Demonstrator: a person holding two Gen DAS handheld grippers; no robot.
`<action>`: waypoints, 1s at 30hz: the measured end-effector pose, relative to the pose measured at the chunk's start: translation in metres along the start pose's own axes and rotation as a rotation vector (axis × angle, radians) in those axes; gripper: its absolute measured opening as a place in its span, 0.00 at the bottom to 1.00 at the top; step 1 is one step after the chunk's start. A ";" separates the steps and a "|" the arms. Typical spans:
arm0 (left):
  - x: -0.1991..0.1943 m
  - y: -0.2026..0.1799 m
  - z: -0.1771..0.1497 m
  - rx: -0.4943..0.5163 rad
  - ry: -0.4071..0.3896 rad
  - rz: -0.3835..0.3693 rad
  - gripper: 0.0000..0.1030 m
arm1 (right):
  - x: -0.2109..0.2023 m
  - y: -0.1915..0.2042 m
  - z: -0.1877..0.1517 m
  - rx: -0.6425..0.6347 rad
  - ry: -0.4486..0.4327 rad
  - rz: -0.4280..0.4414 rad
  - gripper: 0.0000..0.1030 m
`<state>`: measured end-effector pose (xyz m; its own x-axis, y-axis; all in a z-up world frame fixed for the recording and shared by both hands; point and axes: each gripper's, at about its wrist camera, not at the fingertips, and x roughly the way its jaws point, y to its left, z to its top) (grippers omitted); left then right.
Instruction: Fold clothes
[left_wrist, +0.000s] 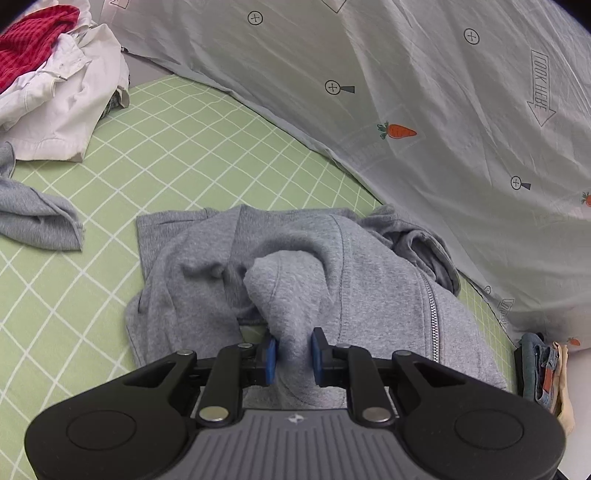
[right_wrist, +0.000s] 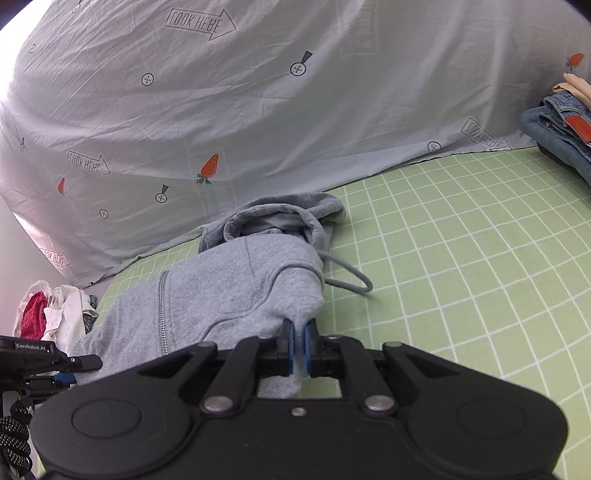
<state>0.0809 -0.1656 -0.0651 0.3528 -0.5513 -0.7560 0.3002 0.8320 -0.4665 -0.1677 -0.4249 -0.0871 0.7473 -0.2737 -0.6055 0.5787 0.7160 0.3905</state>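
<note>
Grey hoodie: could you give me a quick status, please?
Left gripper and right gripper both clamped on grey hoodie. Partly bunched on green sheet. Nothing in the way.

The hoodie (left_wrist: 295, 266) is heather grey with a silver zipper (left_wrist: 430, 317). Under it, the bed sheet (left_wrist: 184, 155) is light green with a white grid. Behind it, the pale grey blanket (left_wrist: 406, 92) has orange carrots and black arrow prints. Both grippers have blue pads (right_wrist: 291, 350) on black bodies.
</note>
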 end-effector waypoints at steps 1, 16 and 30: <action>-0.004 -0.005 -0.009 0.007 0.003 0.005 0.19 | -0.010 -0.006 -0.003 0.005 0.002 -0.005 0.06; -0.045 -0.020 -0.122 -0.026 0.075 0.112 0.18 | -0.087 -0.066 -0.048 -0.068 0.111 -0.033 0.03; -0.045 -0.030 -0.135 0.072 0.049 0.249 0.36 | -0.057 -0.077 -0.050 -0.119 0.216 -0.094 0.46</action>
<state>-0.0637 -0.1575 -0.0792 0.3810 -0.3247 -0.8657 0.2719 0.9343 -0.2307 -0.2706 -0.4323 -0.1172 0.5976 -0.2078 -0.7744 0.5898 0.7683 0.2489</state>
